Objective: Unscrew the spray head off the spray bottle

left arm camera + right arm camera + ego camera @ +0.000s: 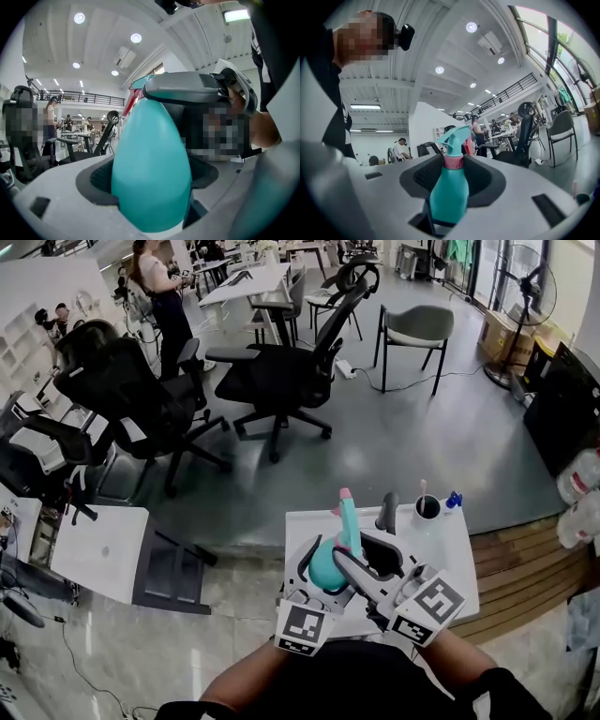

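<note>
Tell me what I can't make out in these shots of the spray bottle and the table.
- Whether the right tongs press on the pink collar: the right gripper view shows neither gap nor contact clearly.
- The spray head: in the left gripper view, the right tongs cross in front of it.
- What the cup holds, and what the blue item beside it is: head view, too small.

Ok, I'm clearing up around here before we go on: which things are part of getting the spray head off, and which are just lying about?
In the job: spray bottle, spray head, left claw gripping the bottle's body, right claw open around its neck.
Lying about: black cup, small blue item beside it, office chairs, standing fan.
</note>
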